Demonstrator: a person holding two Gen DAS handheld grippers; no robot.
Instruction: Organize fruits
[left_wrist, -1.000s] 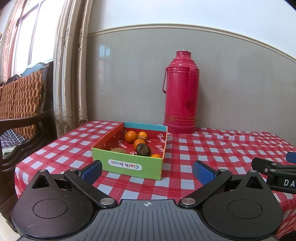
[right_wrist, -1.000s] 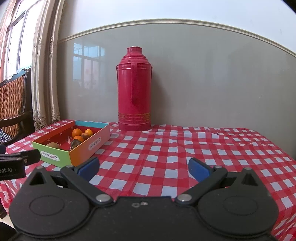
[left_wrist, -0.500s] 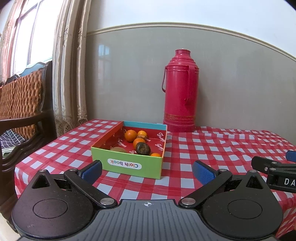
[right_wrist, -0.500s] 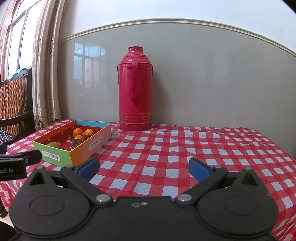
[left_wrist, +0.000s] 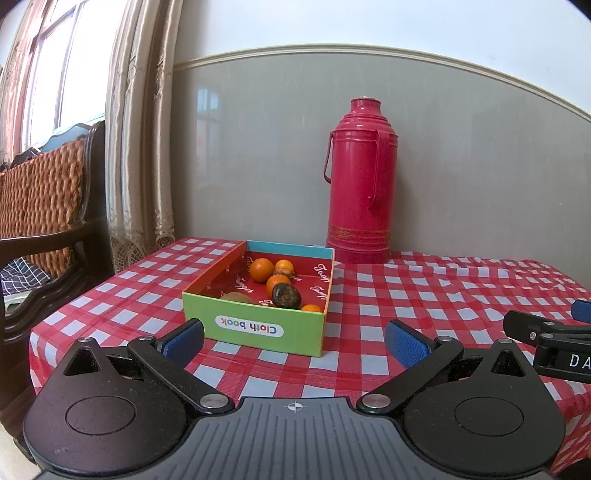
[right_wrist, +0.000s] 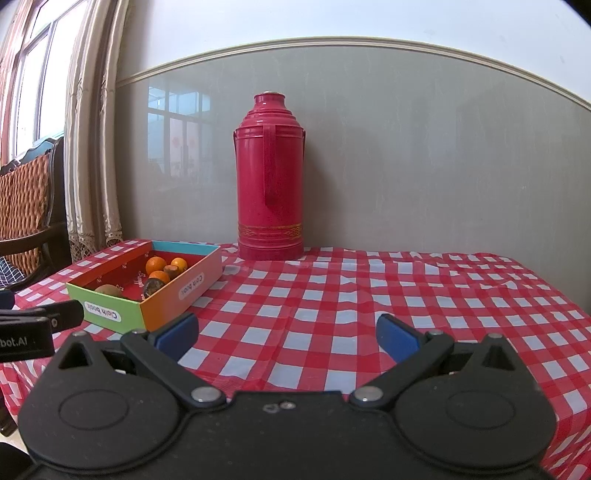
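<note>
The counter under a red-and-white checked cloth (left_wrist: 424, 295) bears a tall crimson metal thermos flask (left_wrist: 360, 184) by the wall. In front and left of it, the shallow green-fronted cardboard box (left_wrist: 258, 325) corrals small oranges (left_wrist: 261, 269), a dark fruit (left_wrist: 286, 295) and, probably, a kiwi. The left gripper (left_wrist: 293, 339) and right gripper (right_wrist: 287, 332) hover released, holding nothing, short of the box.

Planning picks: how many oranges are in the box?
4: back-left orange, back-right orange, middle orange, front-right orange half-hidden behind the box wall. More may be hidden.
</note>
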